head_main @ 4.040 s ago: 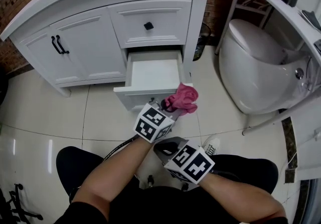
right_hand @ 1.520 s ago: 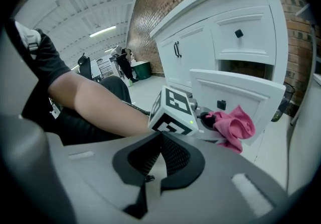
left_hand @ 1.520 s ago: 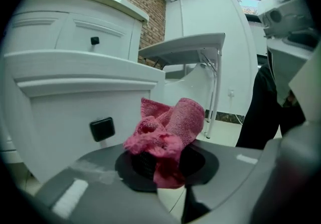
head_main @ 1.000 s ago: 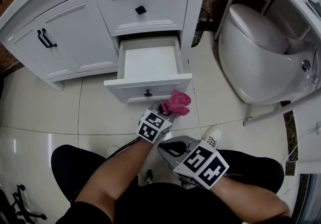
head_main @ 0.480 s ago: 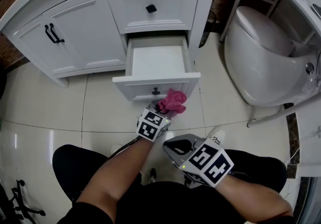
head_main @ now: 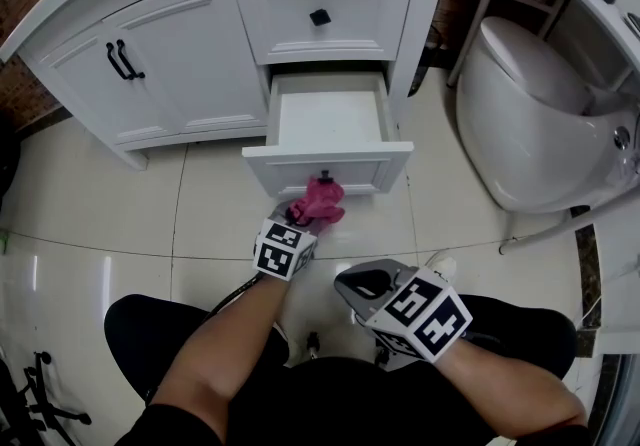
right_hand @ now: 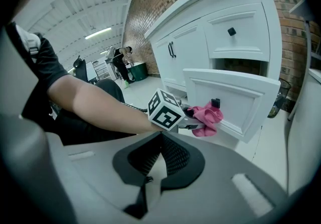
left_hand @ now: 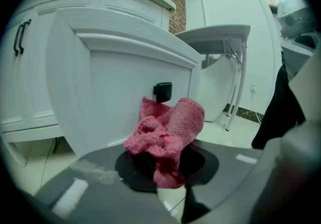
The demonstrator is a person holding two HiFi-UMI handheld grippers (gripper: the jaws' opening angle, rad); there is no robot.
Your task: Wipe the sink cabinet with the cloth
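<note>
Left hand-held gripper (head_main: 298,222) is clamped on the cloth (head_main: 317,201), which sits at the open drawer's front (head_main: 280,172), just below the knob (left_hand: 162,91). The cloth has moved from the front's right corner to centre, so the wipe pass is likely midway. Right hand-held gripper (right_hand: 150,168) is closed and empty.

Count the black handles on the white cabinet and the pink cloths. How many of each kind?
Square knobs: 2, upper knob and lower knob
Long bar handles: 2, left bar and right bar
Pink cloth: 1
Total: 5
</note>
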